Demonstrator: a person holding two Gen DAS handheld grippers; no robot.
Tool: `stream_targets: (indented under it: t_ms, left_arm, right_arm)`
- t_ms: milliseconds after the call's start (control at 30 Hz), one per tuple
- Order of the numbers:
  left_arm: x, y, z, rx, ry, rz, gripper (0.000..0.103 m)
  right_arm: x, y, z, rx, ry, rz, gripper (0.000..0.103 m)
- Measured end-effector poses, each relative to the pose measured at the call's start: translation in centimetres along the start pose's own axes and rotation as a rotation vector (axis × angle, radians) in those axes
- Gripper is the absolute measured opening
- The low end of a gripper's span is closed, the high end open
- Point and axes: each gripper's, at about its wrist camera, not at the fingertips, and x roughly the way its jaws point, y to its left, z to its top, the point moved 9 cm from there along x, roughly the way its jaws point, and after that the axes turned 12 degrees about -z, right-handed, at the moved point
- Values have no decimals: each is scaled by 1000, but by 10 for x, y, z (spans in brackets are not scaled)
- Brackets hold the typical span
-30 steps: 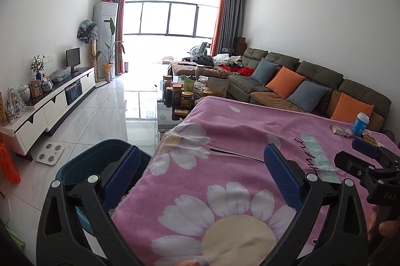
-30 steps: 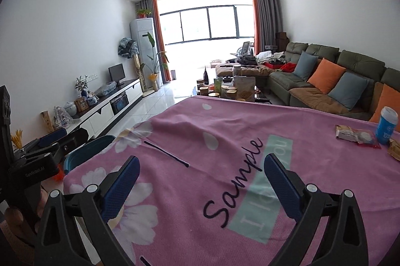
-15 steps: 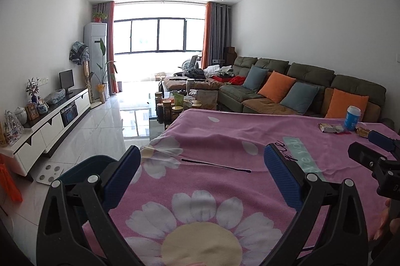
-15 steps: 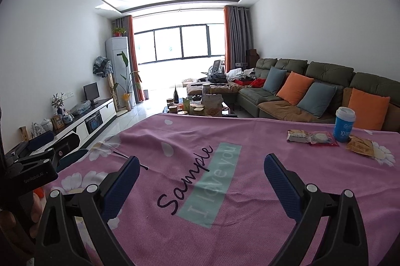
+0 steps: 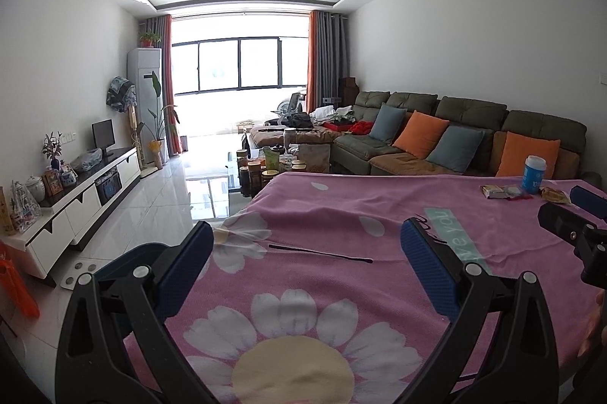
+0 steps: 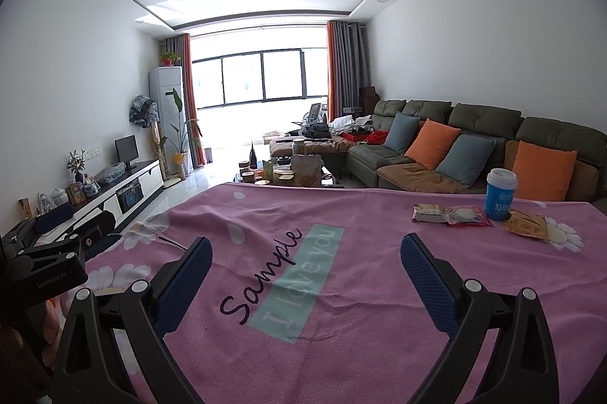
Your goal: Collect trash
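Our left gripper [image 5: 305, 248] and right gripper [image 6: 306, 265] hang spread and empty over the pink blanket [image 6: 341, 290] — farther off, near its far right corner, lie the wrappers [image 6: 451, 214] beside a blue cup [image 6: 500, 200]; a dark bin [image 5: 125, 258] sits left.

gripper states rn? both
Left gripper: open, holding nothing, over the pink cloth.
Right gripper: open, holding nothing.

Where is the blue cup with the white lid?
The blue paper cup with the white lid stands at the far right of the pink flowered tablecloth, between the red snack packet and the brown wrapper.
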Motion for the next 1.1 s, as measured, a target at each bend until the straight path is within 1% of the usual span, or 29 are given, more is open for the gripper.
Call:
stream_targets:
  t_ms: [333,1100]
  left_arm:
    - [-2,-2,0,6,-10,3,97]
    - [-5,-2,2,8,-27,24,97]
  right_arm:
    - [-5,-7,5,4,-19,-22,96]
    - [-13,-8,9,2,-41,-41,96]
